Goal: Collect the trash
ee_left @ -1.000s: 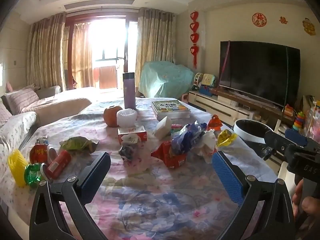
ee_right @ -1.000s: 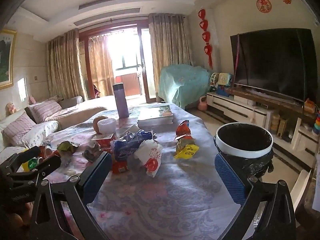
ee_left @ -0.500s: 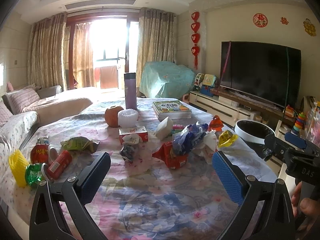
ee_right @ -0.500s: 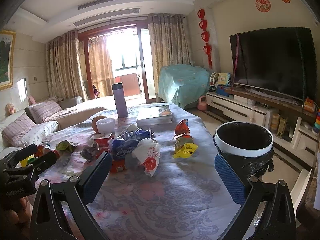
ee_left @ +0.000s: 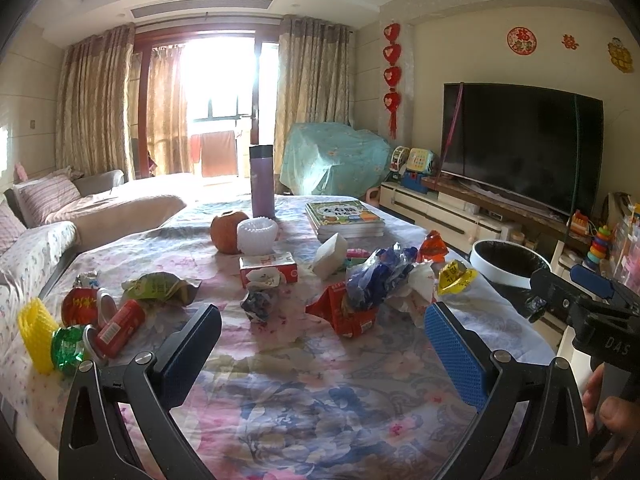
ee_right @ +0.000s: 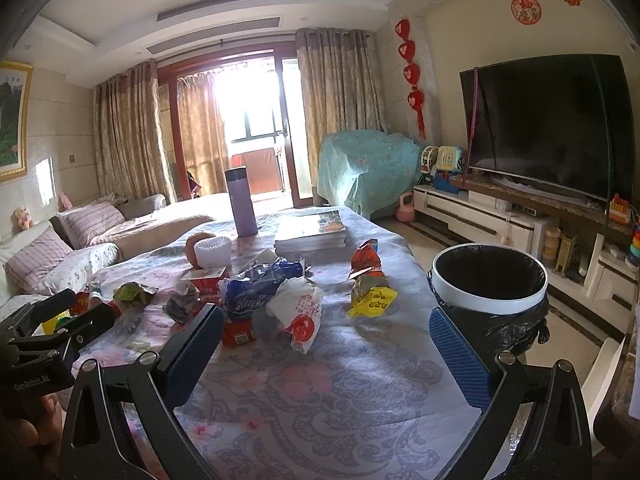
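Wrappers and bags lie scattered on the flowered tablecloth [ee_left: 304, 392]: a blue bag [ee_left: 380, 276], a red packet [ee_left: 348, 316], a yellow wrapper [ee_left: 456, 276], a green bag [ee_left: 160, 286], red cans [ee_left: 120, 328]. A white-rimmed bin with a black liner [ee_right: 490, 280] stands off the table's right edge. My left gripper [ee_left: 322, 344] is open and empty above the near tablecloth. My right gripper [ee_right: 326, 346] is open and empty, with a white bag [ee_right: 300, 312] and the yellow wrapper [ee_right: 372, 300] ahead of it.
A purple flask [ee_left: 262, 182], a stack of books [ee_left: 344, 220], an orange [ee_left: 224, 232], a white foam cup [ee_left: 257, 234] and a tissue box [ee_left: 268, 270] stand farther back. A sofa [ee_left: 60, 216] is at the left, a TV [ee_left: 520, 144] at the right.
Both grippers have barely moved; the views shifted slightly. Nothing was taken hold of.
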